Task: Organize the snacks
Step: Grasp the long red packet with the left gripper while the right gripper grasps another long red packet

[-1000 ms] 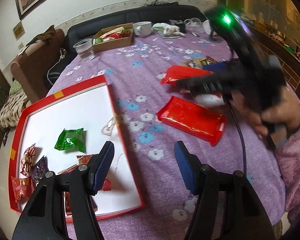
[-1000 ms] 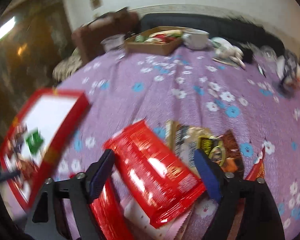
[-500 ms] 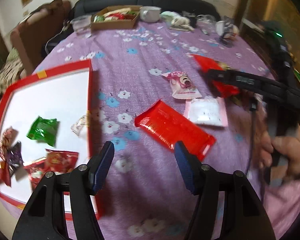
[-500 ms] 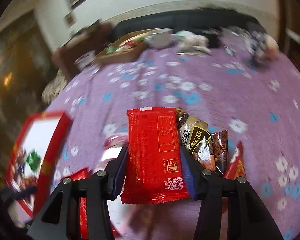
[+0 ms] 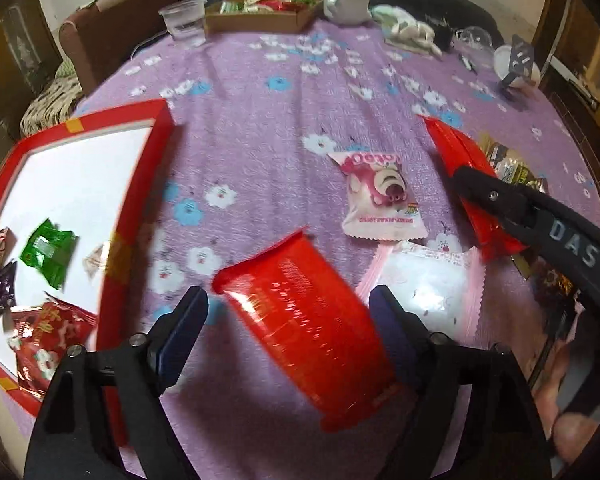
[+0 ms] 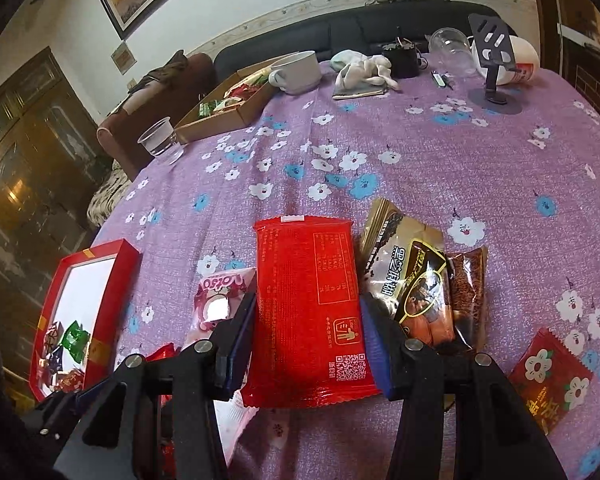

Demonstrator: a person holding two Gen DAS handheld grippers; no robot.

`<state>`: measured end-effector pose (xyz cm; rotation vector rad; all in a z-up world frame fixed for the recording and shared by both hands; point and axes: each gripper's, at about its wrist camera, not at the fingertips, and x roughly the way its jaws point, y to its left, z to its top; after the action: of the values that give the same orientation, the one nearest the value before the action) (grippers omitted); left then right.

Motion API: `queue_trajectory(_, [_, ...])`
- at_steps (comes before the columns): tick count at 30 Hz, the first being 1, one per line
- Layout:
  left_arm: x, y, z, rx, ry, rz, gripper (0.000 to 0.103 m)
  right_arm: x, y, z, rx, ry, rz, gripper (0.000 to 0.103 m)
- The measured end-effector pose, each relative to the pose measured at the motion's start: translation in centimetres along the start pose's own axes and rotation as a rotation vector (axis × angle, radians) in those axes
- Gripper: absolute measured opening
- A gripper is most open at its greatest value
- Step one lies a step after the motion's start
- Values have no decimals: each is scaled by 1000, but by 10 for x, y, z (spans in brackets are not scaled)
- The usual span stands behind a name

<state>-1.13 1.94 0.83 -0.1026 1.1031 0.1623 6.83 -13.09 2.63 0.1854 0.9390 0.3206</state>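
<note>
On a purple flowered tablecloth (image 6: 440, 152), the right gripper (image 6: 309, 338) has clamped a flat red snack packet (image 6: 309, 312) by its two long edges; the packet's long axis runs straight away from the camera, along the fingers, its printed back with a table of text and a QR code facing up. The left gripper (image 5: 288, 334) hangs with jaws widening around a second red packet (image 5: 304, 330), a glossy ribbed wrapper lying slantwise on the cloth, its long axis running from upper left to lower right; the right pad looks to be at its edge, the left pad stands clear. Only the left wrist view shows the pink bear-print pouch (image 5: 382, 196) whole and the white pink-edged sachet (image 5: 432, 284) beside it, with the right gripper's black arm crossing the first packet at far right. Only the right wrist view shows the brown and gold packets (image 6: 416, 280) just right of the held packet and a small red flowered sachet (image 6: 550, 376) near the edge. The red-rimmed tray (image 5: 140, 208) with small wrapped sweets sits to the left in both.
</note>
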Motion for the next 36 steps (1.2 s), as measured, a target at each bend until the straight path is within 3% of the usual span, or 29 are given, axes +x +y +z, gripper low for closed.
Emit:
queue_trajectory(2, [7,-7,-2,33,17,-15,86,2,0,0,4,11,11,51])
queue_trajectory(7, [2,0,-8,95,-35,-62,84,5,0,-1,6,25,19,51])
queue_trajectory(9, [0,1,-10,139,-59,-67,73,4,0,-1,7,25,20,51])
queue_trajectory(11, [-5,5,-13,168,-77,-87,51,5,1,-1,3,27,20,51])
queue_trajectory(13, [-6,8,-12,193,-78,-107,45,5,2,-1,-5,30,19,51])
queue_trajectory(20, [-13,17,-23,229,-77,-155,44,5,-6,-2,46,38,85,51])
queue_trajectory(24, [-23,24,-30,227,-93,-181,44,0,-8,-2,81,17,173,51])
queue_trajectory(32, [-68,55,-29,225,-240,-175,44,-12,-2,-5,139,-32,296,50])
queue_trajectory(36, [-84,84,-27,205,-317,-131,44,-16,20,-11,137,-46,331,50])
